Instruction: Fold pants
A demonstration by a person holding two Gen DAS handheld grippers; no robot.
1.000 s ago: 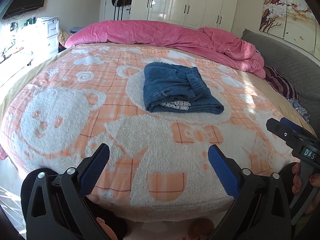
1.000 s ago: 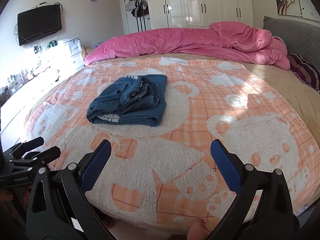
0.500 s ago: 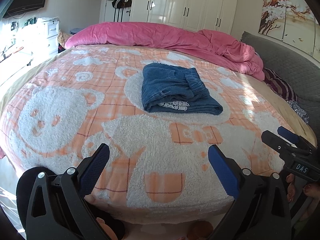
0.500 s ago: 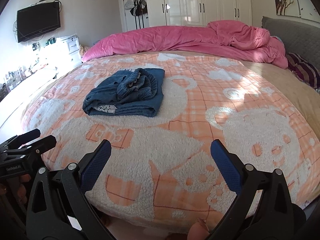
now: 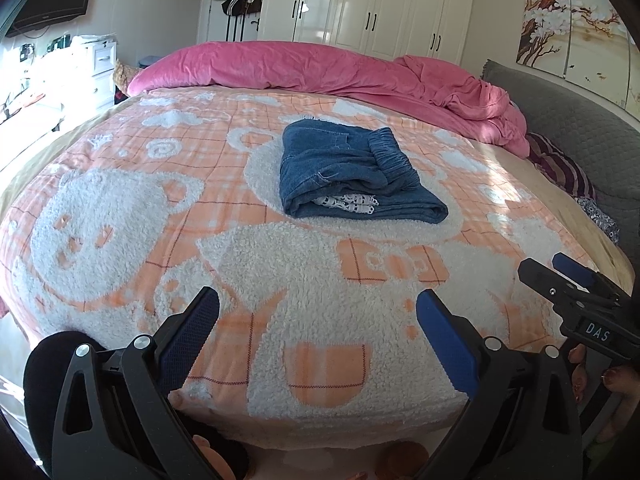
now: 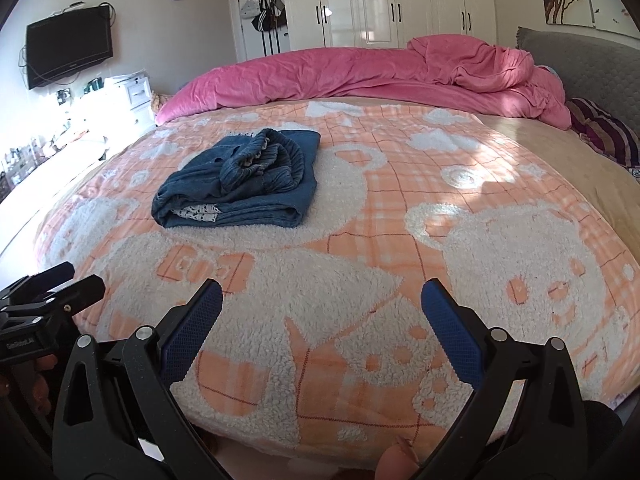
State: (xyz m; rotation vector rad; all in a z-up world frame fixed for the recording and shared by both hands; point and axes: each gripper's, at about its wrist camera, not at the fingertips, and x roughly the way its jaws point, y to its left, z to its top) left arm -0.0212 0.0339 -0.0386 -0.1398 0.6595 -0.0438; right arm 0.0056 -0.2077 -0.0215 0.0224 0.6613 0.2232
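Blue denim pants (image 5: 352, 172) lie folded in a compact stack in the middle of the bed, with a bit of white patterned lining showing at the near edge; they also show in the right wrist view (image 6: 248, 188). My left gripper (image 5: 318, 320) is open and empty, low at the near edge of the bed, well short of the pants. My right gripper (image 6: 322, 312) is open and empty too, beside it to the right. Each gripper shows in the other's view: the right one (image 5: 568, 280), the left one (image 6: 52, 284).
The bed has an orange-and-white fleece blanket (image 5: 160, 208) with bear shapes. A pink duvet (image 5: 320, 68) is bunched along the far side. A grey headboard (image 5: 580, 120) and striped pillow (image 5: 560, 168) are on the right. White wardrobes stand behind; a dresser (image 5: 96, 68) stands left.
Both grippers have drawn back and down toward the near edge of the bed, away from the folded pants. Both stayed open. The pants have not moved.
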